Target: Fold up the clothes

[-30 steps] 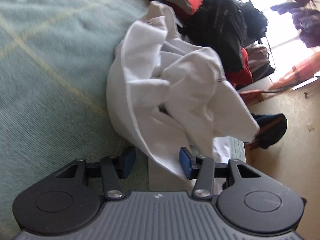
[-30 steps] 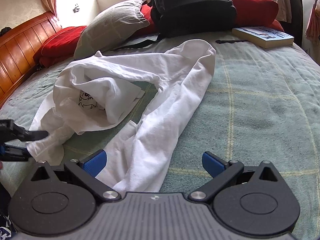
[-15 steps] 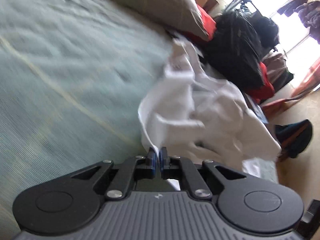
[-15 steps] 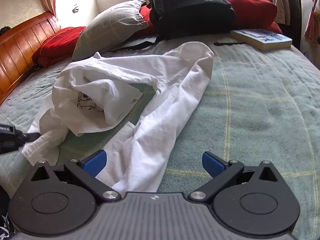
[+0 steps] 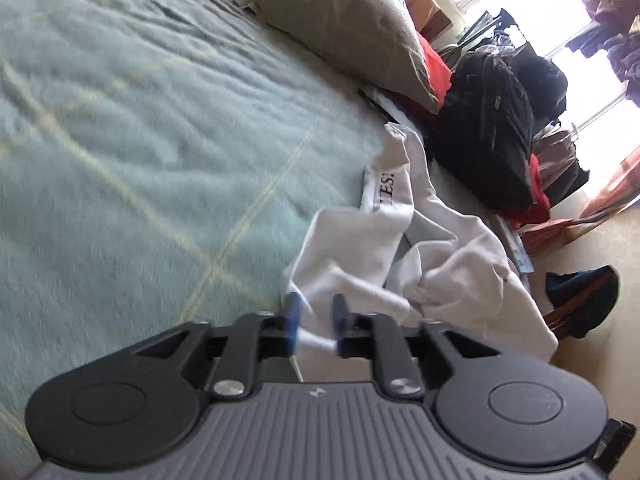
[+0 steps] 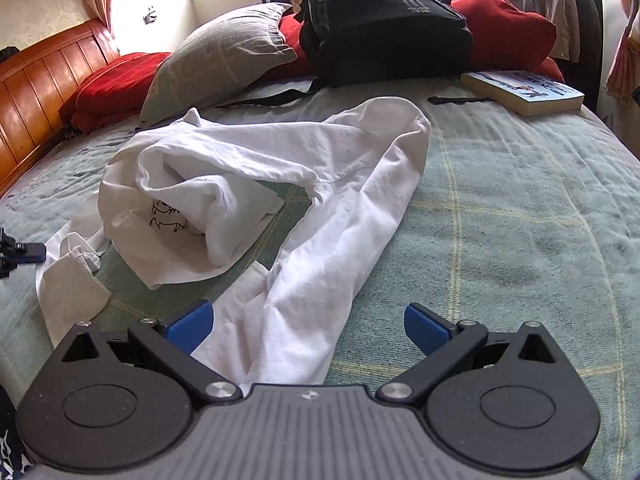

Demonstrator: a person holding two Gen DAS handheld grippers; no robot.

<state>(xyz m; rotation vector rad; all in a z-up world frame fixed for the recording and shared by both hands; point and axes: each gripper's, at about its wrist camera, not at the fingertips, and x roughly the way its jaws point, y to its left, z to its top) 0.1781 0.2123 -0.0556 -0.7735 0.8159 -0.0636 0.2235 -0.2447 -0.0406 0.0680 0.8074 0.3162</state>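
Note:
A crumpled white T-shirt [image 6: 280, 168] with a black drawing lies on the green checked bedspread [image 6: 520, 220]. In the left wrist view the same shirt [image 5: 360, 256] bunches just ahead of my left gripper [image 5: 314, 326]. Its jaws are opening, and a thin strand of white cloth runs loosely between the blue pads [image 5: 293, 320]. From the right wrist view that left gripper [image 6: 24, 252] shows at the far left edge, beside a pulled-out corner of the shirt [image 6: 68, 280]. My right gripper [image 6: 308, 324] stands wide open over the near end of the shirt, pressing on nothing.
A grey pillow [image 6: 220, 56], red pillows [image 6: 112, 80], a black backpack [image 6: 384, 20] and a book [image 6: 524, 90] sit along the far side of the bed. A wooden headboard [image 6: 36, 84] stands at the left. Past the bed edge are floor and a dark shoe [image 5: 580, 300].
My left gripper shut on the shirt's edge, drew that corner out to the side, and its jaws have now parted again. The right gripper stayed put and open.

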